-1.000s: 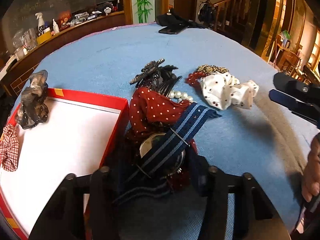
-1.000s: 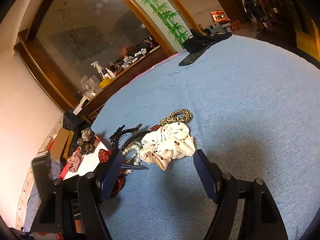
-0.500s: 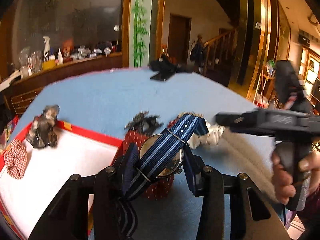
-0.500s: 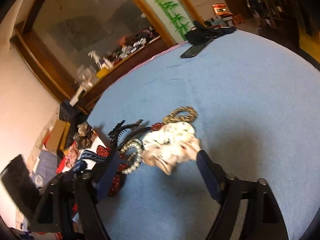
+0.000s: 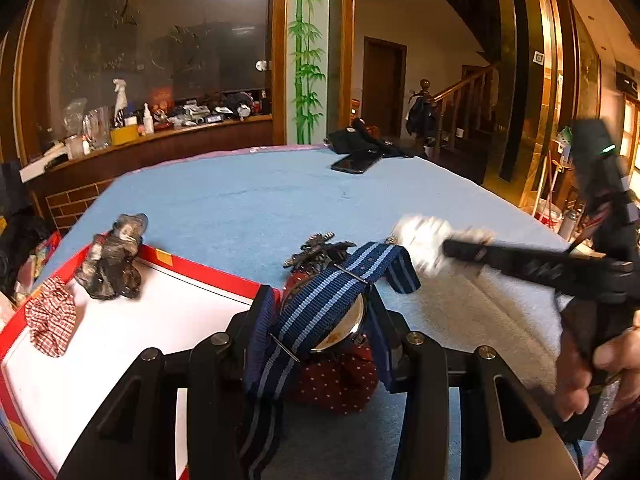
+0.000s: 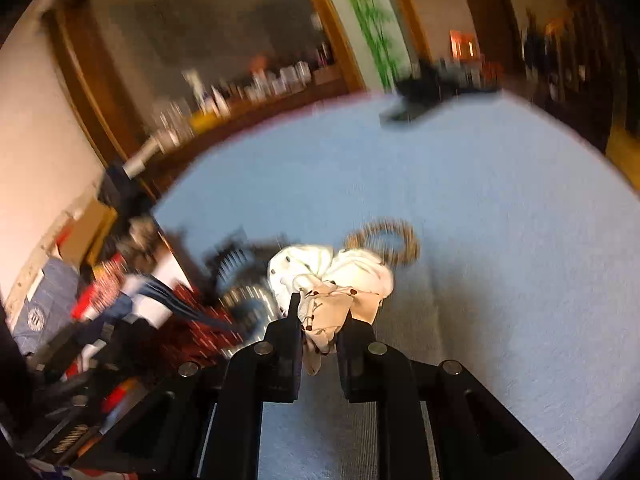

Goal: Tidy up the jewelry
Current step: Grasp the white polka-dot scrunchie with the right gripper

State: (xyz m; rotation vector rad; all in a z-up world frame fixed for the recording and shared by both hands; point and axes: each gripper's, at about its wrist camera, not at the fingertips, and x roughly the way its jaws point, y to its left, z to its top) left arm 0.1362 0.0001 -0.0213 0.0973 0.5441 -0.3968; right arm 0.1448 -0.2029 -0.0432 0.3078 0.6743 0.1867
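Observation:
My left gripper point(image 5: 320, 320) is shut on a watch with a blue striped strap point(image 5: 320, 312) and holds it above the table, beside the red-rimmed white tray point(image 5: 132, 332). A red polka-dot scrunchie point(image 5: 340, 376) lies under it. My right gripper point(image 6: 318, 320) is shut on the white spotted scrunchie point(image 6: 336, 276); in the left wrist view that scrunchie point(image 5: 424, 236) is a blur at the gripper's tip. A black hair claw point(image 5: 320, 246) lies behind the watch. A brown braided hair tie point(image 6: 404, 240) lies behind the white scrunchie.
In the tray are a grey scrunchie point(image 5: 112, 260) and a red checked scrunchie point(image 5: 50, 316). A phone point(image 5: 356, 162) and dark cloth lie at the far edge of the blue table point(image 5: 240, 200). A cluttered counter stands behind.
My left gripper lifted the watch off the pile. My right gripper moved in and shut on the white scrunchie, which was lying loose before.

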